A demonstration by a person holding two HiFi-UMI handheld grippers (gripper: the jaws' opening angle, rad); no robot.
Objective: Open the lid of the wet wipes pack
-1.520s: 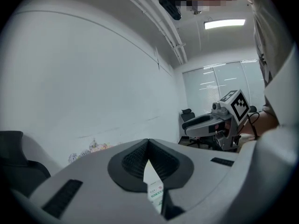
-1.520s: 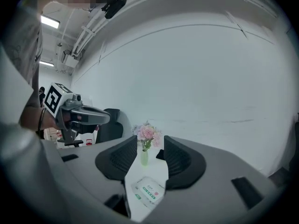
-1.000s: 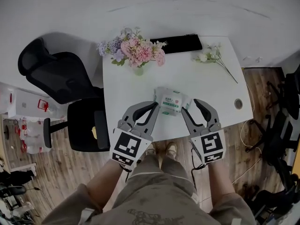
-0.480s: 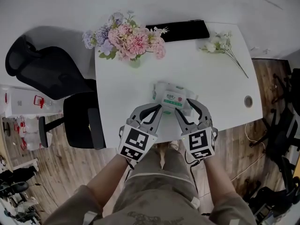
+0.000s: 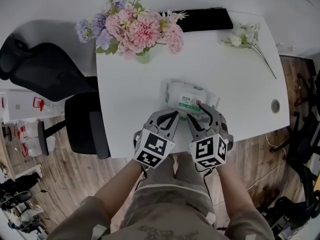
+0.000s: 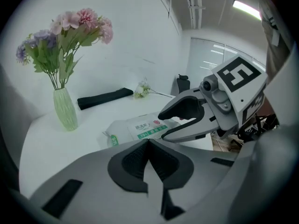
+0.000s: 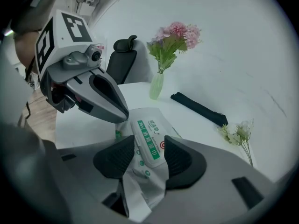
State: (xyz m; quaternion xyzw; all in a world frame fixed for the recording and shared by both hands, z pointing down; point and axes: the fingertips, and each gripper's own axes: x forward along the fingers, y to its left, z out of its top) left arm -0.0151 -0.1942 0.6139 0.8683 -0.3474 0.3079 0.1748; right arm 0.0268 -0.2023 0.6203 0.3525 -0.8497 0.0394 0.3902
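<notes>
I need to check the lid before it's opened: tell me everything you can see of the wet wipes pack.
The wet wipes pack is a soft, white, crinkled plastic pouch lying flat, label up, near the front edge of the white table. Its rectangular lid, with green band and red round mark, looks shut. The right gripper straddles its near end, fingers apart; contact is unclear.

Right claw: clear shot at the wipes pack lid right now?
Probably yes: the right claw is open, the wet wipes pack lies lid-up between its jaws, and the left claw sits off to one side.
</notes>
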